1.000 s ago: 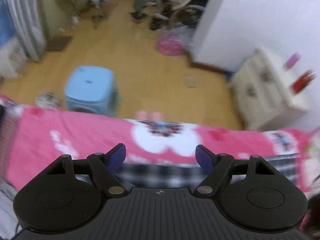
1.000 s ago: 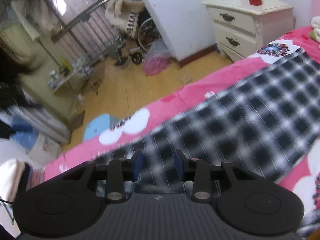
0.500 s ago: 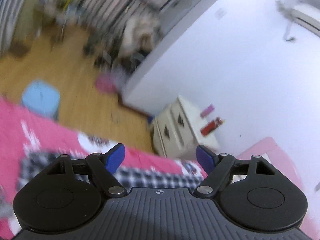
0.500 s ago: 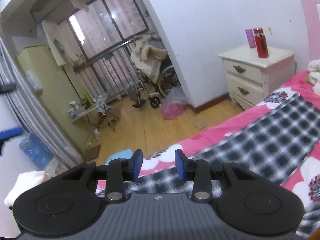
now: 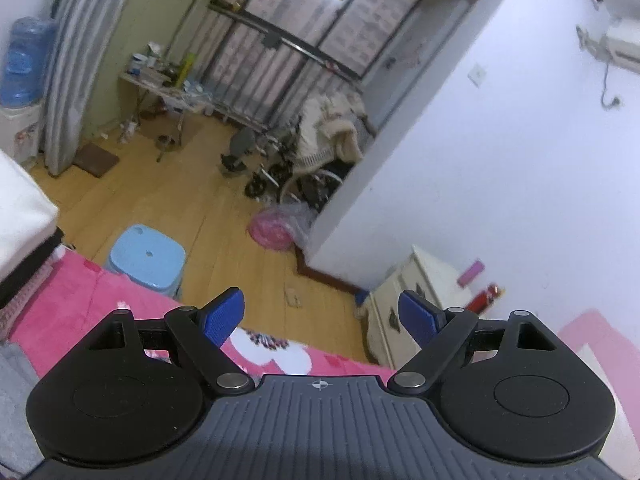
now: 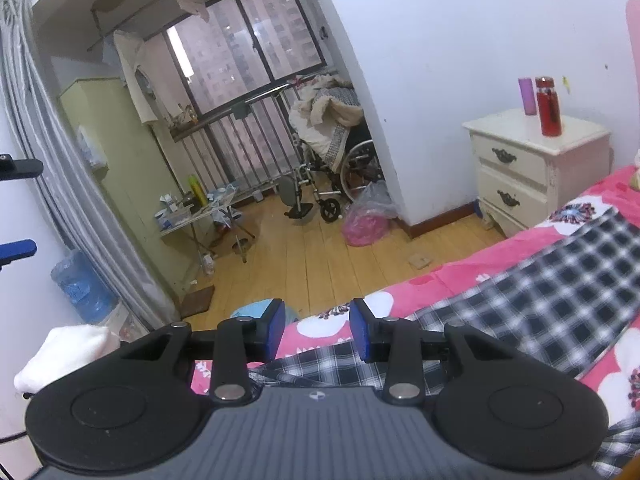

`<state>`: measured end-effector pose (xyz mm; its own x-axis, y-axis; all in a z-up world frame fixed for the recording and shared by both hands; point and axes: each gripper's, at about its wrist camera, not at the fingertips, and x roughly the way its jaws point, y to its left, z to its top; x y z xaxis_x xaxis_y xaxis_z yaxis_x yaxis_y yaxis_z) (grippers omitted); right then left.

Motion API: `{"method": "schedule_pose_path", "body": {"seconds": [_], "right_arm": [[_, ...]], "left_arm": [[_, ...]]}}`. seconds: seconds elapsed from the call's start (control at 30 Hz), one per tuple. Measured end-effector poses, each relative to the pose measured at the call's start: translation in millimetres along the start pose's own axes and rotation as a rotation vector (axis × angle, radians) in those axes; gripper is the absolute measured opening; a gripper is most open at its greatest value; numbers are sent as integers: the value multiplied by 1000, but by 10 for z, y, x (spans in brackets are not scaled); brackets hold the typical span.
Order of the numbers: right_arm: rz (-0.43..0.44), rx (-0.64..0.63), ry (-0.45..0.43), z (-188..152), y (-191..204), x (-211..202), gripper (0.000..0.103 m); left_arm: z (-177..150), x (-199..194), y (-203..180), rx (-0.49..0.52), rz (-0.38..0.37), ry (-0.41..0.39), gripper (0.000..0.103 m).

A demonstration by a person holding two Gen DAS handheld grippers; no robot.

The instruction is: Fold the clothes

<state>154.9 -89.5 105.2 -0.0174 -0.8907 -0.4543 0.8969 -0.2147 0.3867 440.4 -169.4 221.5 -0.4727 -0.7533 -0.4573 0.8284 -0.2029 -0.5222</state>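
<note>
Nearest, the left hand-held gripper [image 5: 321,316] is spreading its jaws over the pink bedspread [image 5: 76,300] with nothing between them, while the right hand-held gripper [image 6: 317,330] stands partly parted and empty. The black-and-white checked garment [image 6: 552,304] lies on the bed just beyond and right of the right one, its near edge possibly bunched under the jaws. Farther off stand a blue stool [image 5: 148,258], a white nightstand [image 6: 532,168] and a wheelchair [image 6: 340,176].
</note>
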Motion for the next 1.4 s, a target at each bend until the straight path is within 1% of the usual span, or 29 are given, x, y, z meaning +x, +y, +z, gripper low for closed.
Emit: {"method": "schedule_pose_path", "body": {"seconds": [0.17, 0.23, 0.4, 0.5, 0.57, 0.63, 0.7, 0.73, 0.77, 0.8, 0.83, 0.9, 1.0, 1.07, 1.1, 1.17, 1.23, 1.27, 1.33, 1.4], "right_arm": [[19, 28, 20, -34, -103, 97, 39], [28, 26, 28, -48, -104, 117, 39], [45, 18, 25, -61, -83, 118, 39], [54, 20, 21, -77, -111, 78, 39], [47, 12, 9, -95, -209, 11, 39], [-2, -27, -13, -81, -334, -67, 39], [-74, -98, -41, -48, -451, -124, 39], [-93, -132, -36, -31, -503, -124, 39], [-94, -165, -11, -14, -545, -94, 39], [-95, -199, 15, 4, -588, -63, 39], [-89, -244, 54, 20, -601, -5, 39], [-57, -365, 165, 39, -543, 184, 39], [8, -542, 330, -39, -364, 544, 39], [58, -647, 413, -175, -209, 841, 39], [89, -683, 431, -253, -140, 1023, 38], [155, -727, 439, -417, -16, 1397, 38], [213, -722, 439, -590, 53, 1804, 37], [240, -705, 438, -689, 72, 2019, 36], [277, -702, 428, -885, 113, 2368, 30], [285, -710, 425, -981, 93, 2555, 30]], "left_arm": [[-61, -6, -8, 18, -16, 52, 85], [-83, -8, -8, 27, -11, 54, 85], [-104, -37, 27, 9, 2, 55, 85], [-30, 23, -4, 12, -7, 55, 85], [120, 88, 17, 80, 46, -10, 86], [273, 148, 76, 156, 120, -94, 87], [353, 217, 296, 227, 226, -184, 89], [322, 270, 437, 261, 270, -199, 90], [273, 328, 581, 294, 311, -206, 90], [194, 398, 734, 321, 335, -192, 90], [68, 491, 917, 340, 350, -155, 90], [-222, 678, 1242, 347, 354, -63, 89], [-733, 988, 1597, 352, 326, 67, 83], [-1033, 1202, 1756, 359, 303, 141, 78], [-1141, 1294, 1818, 361, 291, 169, 76], [-1288, 1477, 1922, 383, 295, 211, 69], [-1339, 1621, 2026, 407, 319, 230, 62], [-1335, 1672, 2086, 420, 338, 234, 61], [-1343, 1724, 2179, 444, 377, 237, 58], [-1381, 1763, 2231, 452, 388, 250, 57]]}}
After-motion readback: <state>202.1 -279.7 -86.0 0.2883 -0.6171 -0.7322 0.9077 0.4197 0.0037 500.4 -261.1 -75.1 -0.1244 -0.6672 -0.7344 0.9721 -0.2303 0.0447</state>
